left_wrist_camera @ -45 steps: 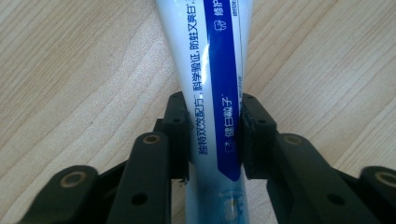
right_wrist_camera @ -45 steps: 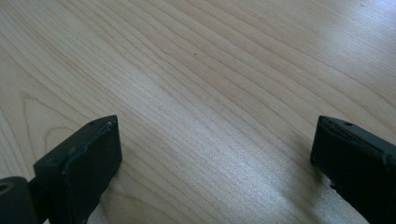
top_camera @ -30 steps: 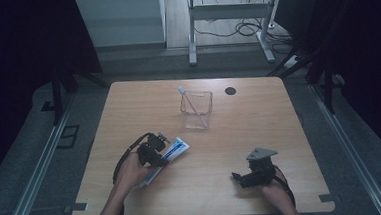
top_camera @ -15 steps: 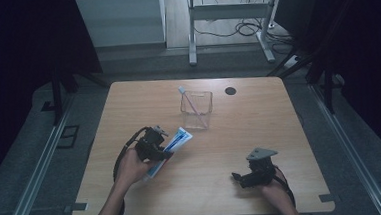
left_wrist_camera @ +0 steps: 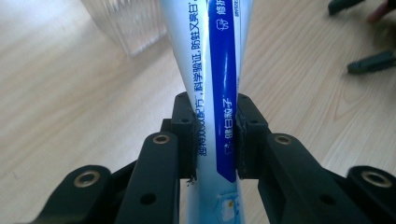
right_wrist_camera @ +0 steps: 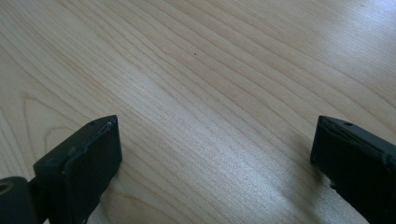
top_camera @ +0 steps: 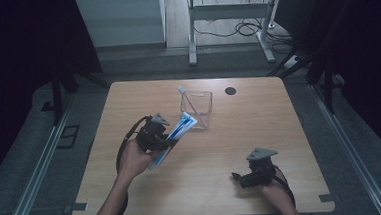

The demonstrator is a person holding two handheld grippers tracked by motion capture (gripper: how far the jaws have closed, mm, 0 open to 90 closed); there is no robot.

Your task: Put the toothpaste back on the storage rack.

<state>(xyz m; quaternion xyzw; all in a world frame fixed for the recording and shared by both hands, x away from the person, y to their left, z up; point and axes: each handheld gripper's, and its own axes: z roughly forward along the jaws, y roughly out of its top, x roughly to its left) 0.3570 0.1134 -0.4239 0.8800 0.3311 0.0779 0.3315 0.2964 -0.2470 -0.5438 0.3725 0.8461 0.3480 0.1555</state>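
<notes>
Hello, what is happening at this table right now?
A person works at a light wooden table with a gripper in each hand. The left gripper is clamped on a white and blue toothpaste tube, lifted and pointing toward a clear square plastic cup, which holds a white toothbrush. The right gripper rests open near the table's front edge, holding nothing.
</notes>
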